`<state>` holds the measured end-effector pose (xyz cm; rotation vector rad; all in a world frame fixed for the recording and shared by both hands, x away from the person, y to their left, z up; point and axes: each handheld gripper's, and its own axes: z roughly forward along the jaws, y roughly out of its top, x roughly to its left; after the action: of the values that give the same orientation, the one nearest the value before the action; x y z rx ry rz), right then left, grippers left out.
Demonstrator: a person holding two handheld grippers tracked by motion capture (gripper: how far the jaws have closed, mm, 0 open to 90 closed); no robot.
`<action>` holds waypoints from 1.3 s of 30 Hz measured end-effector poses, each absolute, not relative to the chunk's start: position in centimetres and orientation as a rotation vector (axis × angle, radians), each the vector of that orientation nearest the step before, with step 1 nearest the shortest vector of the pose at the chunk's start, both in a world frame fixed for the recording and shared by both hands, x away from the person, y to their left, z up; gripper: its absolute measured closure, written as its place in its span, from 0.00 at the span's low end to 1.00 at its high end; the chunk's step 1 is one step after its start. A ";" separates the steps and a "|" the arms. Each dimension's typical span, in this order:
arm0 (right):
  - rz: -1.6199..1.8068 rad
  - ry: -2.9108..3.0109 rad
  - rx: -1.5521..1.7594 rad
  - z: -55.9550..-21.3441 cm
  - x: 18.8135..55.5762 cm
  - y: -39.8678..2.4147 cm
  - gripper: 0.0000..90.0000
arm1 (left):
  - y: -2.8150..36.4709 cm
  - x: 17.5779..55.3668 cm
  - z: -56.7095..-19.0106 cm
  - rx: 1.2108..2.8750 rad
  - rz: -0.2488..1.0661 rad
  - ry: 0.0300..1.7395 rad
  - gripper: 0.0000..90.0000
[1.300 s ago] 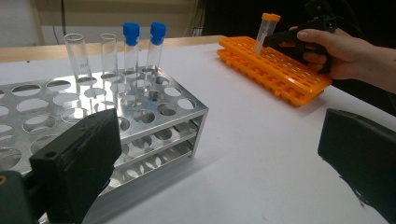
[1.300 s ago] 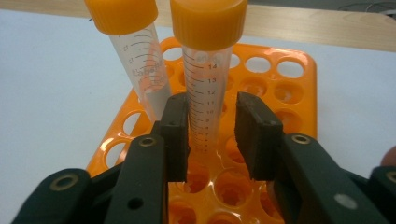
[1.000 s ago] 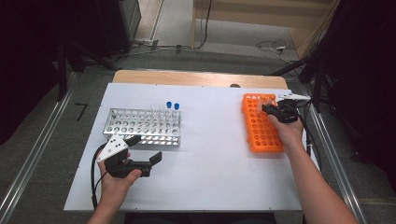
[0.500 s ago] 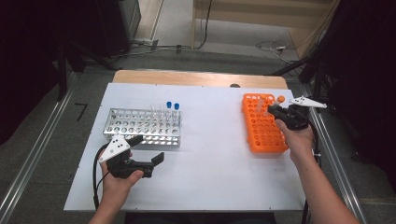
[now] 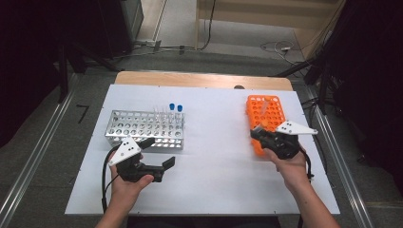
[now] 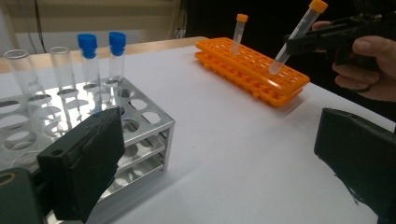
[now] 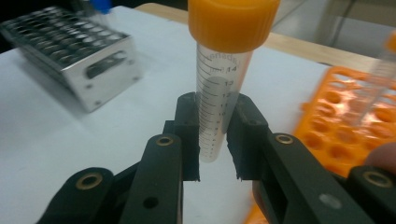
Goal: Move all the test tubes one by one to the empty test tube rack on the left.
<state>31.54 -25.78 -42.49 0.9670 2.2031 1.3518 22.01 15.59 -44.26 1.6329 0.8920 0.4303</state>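
there – tube (image 7: 219, 88) markings, right gripper (image 7: 214, 140) view

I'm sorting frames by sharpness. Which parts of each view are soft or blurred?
Right gripper view: the orange-capped tube between the pads is sharp, while the orange rack and metal rack behind are soft. Left gripper view: its own near pads are soft, the blue-capped tubes clearer. High view: evenly lit table, dark surroundings.

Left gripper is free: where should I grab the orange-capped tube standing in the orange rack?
Grip the orange-capped tube on its clear wall just under the cap, coming from above the orange rack. It stands upright, its lower part sunk in a hole, with nothing close beside it.
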 end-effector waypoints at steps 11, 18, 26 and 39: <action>1.398 2.395 0.767 -43.8 27.6 -19.9 0.81 | 12.5 22.1 -43.6 1.663 0.359 0.791 0.13; 1.394 2.495 0.659 -44.7 26.0 -16.7 0.81 | 9.5 21.9 -43.4 1.707 0.289 0.693 0.33; 1.393 2.578 0.532 -44.8 24.3 -14.1 0.81 | 7.3 22.0 -43.6 1.763 0.246 0.620 0.56; 1.442 2.584 0.517 -44.7 24.5 -15.5 0.60 | 10.1 22.0 -42.3 1.735 0.363 0.639 0.78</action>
<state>24.46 -15.47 -44.66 0.5168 2.5844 1.4424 21.95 10.14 -42.34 1.7351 0.6388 0.3633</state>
